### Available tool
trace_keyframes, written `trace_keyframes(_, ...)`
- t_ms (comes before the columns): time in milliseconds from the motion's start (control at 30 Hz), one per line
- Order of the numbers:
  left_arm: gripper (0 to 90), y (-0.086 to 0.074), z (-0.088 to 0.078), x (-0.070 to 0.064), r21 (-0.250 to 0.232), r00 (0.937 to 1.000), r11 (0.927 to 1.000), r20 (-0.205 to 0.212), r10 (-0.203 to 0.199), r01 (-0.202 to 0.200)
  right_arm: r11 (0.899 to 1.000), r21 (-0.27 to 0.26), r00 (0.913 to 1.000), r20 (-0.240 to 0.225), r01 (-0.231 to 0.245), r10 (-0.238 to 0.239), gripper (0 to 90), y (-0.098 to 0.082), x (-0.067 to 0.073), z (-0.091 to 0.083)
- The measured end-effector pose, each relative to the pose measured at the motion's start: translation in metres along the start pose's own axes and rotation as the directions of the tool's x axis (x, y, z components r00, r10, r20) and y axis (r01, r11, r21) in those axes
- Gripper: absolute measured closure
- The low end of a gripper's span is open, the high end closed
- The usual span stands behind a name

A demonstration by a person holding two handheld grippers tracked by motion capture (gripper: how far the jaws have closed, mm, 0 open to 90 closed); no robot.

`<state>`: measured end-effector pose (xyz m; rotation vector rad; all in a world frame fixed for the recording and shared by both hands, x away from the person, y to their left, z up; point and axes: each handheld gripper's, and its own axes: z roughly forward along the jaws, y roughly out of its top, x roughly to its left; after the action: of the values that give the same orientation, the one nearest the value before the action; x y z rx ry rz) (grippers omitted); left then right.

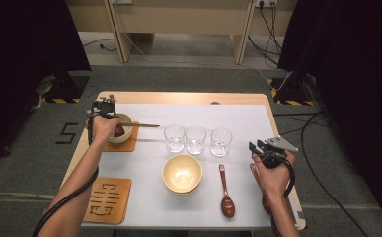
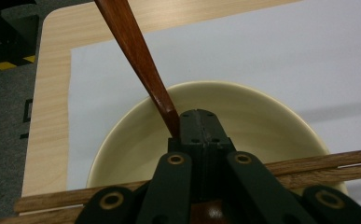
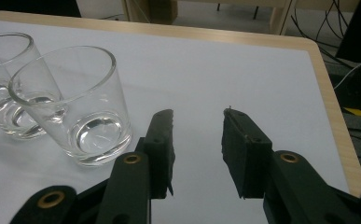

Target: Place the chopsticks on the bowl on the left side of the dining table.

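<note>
A small cream bowl [image 1: 126,120] [image 2: 262,100] stands on a wooden coaster [image 1: 129,144] at the table's left. Two chopsticks [image 1: 146,125] [image 2: 318,163] lie across it. A brown spoon [image 1: 119,131] [image 2: 136,56] sits in the bowl, its handle slanting out past the far rim. My left gripper [image 1: 104,107] [image 2: 200,116] hangs over the bowl with its jaws shut. The handle runs against the left jaw tip; I cannot tell whether it is pinched. My right gripper [image 1: 253,146] [image 3: 199,116] stands open over the white paper, nothing between its fingers, just right of the nearest glass [image 1: 220,141] [image 3: 75,107].
Two more glasses [image 1: 195,139] [image 1: 174,138] line up left of that one. A larger cream bowl [image 1: 182,173] sits mid-table with a second brown spoon [image 1: 225,195] to its right. An empty patterned coaster [image 1: 108,199] lies front left. A brown object [image 1: 266,202] shows partly under the right hand.
</note>
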<state>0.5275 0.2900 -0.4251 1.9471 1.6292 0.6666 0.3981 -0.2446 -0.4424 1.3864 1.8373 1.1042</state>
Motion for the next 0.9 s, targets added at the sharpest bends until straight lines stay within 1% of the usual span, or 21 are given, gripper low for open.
trace_keyframes(367, 89.0, -0.0043, 0.0, 0.002, 0.013, 1.0, 0.9999, -0.003, -0.007, 0.007, 1.0, 0.002, 1.0, 0.0, 0.001, -0.001, 64.0, -0.0002, 0.0002, 0.0004)
trace_keyframes(900, 88.9, -0.0048, 0.0009, 0.0008, 0.011, 1.0, 0.9999, -0.006, 0.002, -0.002, 1.0, 0.001, 1.0, 0.0, 0.002, -0.002, 64.0, -0.0003, 0.0, 0.0005)
